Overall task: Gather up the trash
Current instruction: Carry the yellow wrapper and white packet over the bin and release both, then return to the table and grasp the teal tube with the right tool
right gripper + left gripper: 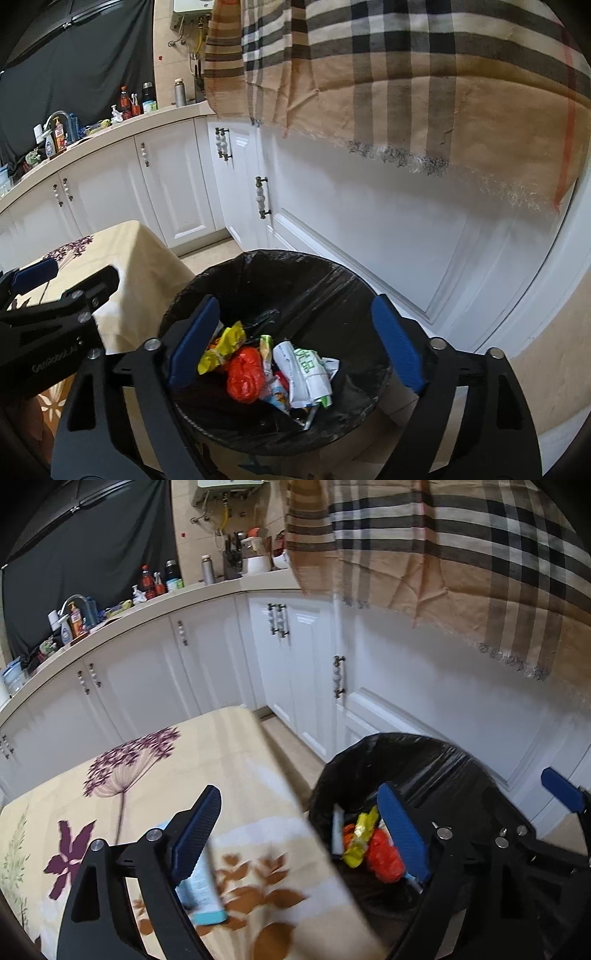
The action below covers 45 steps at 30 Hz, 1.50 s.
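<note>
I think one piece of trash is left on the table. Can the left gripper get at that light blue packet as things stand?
Probably yes. The left gripper has its jaws wide open, and the light blue packet lies on the floral tablecloth just beside its left finger, with nothing on top of it.

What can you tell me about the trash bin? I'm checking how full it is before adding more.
The trash bin is round and lined with a glossy, wrinkled black bag folded over its rim. It stands upright on the tiled floor, beside the cloth-covered table and near the white cabinets. Inside, rubbish covers the bottom only: a yellow wrapper, a crumpled red-orange bag, white packaging with green print and small packets. The open right claw hovers above its mouth, apparently without touching it.
</note>
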Available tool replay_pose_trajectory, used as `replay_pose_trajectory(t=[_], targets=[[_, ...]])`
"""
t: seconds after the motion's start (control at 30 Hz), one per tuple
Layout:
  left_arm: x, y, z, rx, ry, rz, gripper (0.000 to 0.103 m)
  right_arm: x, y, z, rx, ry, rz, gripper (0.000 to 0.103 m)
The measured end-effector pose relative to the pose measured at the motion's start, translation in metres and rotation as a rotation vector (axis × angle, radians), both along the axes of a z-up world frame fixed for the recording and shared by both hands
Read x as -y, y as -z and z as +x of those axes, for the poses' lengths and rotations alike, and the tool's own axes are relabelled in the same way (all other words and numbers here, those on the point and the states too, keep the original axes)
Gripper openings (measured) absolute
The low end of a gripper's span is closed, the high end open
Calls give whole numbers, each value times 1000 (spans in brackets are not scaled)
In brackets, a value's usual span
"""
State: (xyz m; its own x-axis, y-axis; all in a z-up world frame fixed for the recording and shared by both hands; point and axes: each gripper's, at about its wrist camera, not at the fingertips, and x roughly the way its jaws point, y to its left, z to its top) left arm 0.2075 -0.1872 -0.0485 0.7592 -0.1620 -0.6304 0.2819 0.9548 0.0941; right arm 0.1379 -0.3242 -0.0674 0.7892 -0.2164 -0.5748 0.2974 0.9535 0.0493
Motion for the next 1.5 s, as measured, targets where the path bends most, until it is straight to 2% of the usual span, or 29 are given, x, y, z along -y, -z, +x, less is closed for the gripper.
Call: replay_pose_trajectory(t=[0.23, 0.47, 0.63, 0.87, 1.07, 1.17, 1.3, 1.5], targets=[[-52, -1, -12, -15, -89, -30, 84, -25, -6, -1, 0, -48, -3, 89], [-112, 1, -18, -34, -227, -29, 85, -62, -14, 2, -3, -102, -19, 90], [-154, 3, -24, -41, -311, -19, 85, -85, -17, 6, -9, -154, 4, 91], [-200, 6, -32, -49, -388, -5, 85, -131, -21, 17, -34, -263, -31, 91], [-232, 13, -39, -71, -439, -15, 85, -161, -14, 33, -78, -308, -68, 90], [-244, 14, -42, -79, -454, -24, 85, -172, -9, 41, -109, -318, -81, 80], [-254, 16, -45, -86, -465, -36, 85, -183, -3, 54, -159, -340, -91, 59], [-262, 17, -45, -91, -470, -50, 85, -198, 5, 64, -213, -388, -89, 50]])
